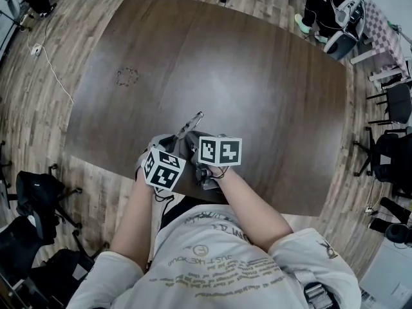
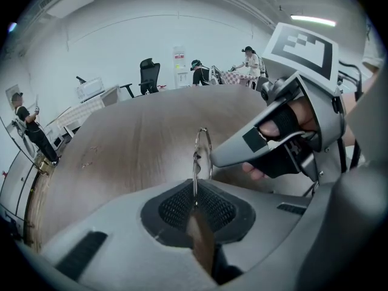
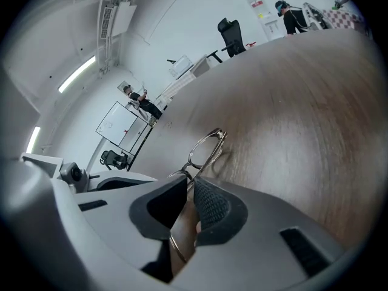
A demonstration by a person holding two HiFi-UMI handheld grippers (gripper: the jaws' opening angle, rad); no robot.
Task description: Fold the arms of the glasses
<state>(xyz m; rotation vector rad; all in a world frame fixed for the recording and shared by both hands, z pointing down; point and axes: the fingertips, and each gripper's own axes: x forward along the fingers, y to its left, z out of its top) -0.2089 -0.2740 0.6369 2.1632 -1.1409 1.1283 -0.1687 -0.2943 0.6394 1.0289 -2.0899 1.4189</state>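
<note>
While both tools sit close together over the near edge of the tabletop (image 1: 244, 76), the glasses (image 1: 190, 122) are pinched between them, lenses pointing away from the person.

- Left tool (image 2: 195, 208): pads closed flat together on the thin metal frame, which rises edge-on straight out of the grip. Likely the steadying hold that keeps the front of the glasses from twisting.
- Right tool (image 3: 189, 205): jaws nearly together, leaving only a narrow slit, with a slim wire arm of the glasses running down through it and the lens rims standing out ahead. Judged to be the working hold, placed on the arm so it can be swung in at the hinge.
- The two holds almost touch, which suits so small and springy an object; a grip further out on the arm would probably just bend it.
- The glasses seem to hang just above the wood and cast a soft shadow on it; whether any part touches, I cannot tell.
- Fold looks not yet finished: the arm in the right tool runs back from the lenses, not across them.

Surface: dark brown wood grain, wide and otherwise bare, with a faint ring mark (image 1: 127, 76) towards the far left.

Room: plank floor (image 1: 38, 127), a pale cable (image 1: 55, 73) trailing across it, black office chairs (image 1: 32, 198) around, and other people (image 1: 325, 5) working at the far side.
</note>
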